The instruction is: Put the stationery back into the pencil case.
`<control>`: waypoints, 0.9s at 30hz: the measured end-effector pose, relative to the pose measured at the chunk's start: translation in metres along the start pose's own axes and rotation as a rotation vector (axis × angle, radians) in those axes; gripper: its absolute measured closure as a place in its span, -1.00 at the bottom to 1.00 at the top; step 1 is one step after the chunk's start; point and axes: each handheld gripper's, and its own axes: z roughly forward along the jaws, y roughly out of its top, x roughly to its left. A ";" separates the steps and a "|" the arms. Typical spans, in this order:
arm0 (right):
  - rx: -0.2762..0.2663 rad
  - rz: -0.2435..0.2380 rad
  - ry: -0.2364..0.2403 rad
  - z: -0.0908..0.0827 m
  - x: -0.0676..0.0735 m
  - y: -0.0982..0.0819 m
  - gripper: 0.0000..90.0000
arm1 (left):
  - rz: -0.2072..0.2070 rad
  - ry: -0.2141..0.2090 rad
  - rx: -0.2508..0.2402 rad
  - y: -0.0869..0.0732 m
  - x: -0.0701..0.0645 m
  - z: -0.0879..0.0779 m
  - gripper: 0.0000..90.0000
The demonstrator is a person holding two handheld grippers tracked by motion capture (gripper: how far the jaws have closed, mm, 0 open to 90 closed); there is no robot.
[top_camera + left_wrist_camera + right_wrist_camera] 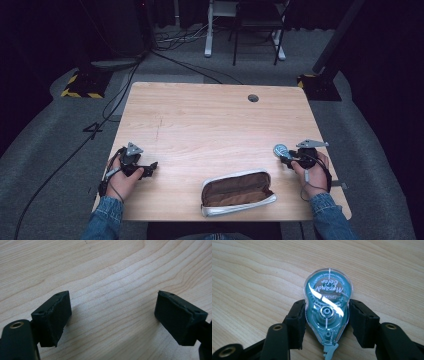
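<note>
Nearest the person's edge: one pencil case [237, 192], unzipped, brown lining showing, white-grey outer shell, lying flat near the table's front edge, a bit right of centre. Nothing visible inside it from the high view.

Two forearms in denim sleeves come in from the bottom, one gripper per hand.

Left gripper [148, 169]: resting low at the front-left of the table [210, 120], well apart from the case. In the left gripper view its two pads [53, 317] stand wide, only bare wood grain between them. Holding nothing.

Right gripper [326, 322]: at the front-right of the table, just past the case's right end, and apart from it. Its two pads are clamped on the sides of one correction tape dispenser [327, 307]. The body is clear teal plastic with white script on its round end; the narrow tip end points back toward the hand. It lies flat on the wood. In the high view it shows as a small bluish disc [280, 149] at the gripper's front.

Farther back: the rest of the tabletop is bare wood, with one round cable hole [253, 98] near the far edge.
</note>
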 end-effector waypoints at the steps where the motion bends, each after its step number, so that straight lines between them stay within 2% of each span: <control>1: -0.004 -0.001 0.002 -0.001 0.000 0.000 0.10 | 0.000 0.000 0.000 0.000 0.000 0.000 -0.68; 8: -0.052 -0.010 0.001 -0.009 0.000 0.004 0.10 | 0.000 0.000 0.000 0.000 0.000 0.000 -0.68; 27: -0.112 -0.048 0.008 -0.027 0.005 0.010 0.10 | -0.002 0.000 0.002 0.001 -0.001 0.001 -0.68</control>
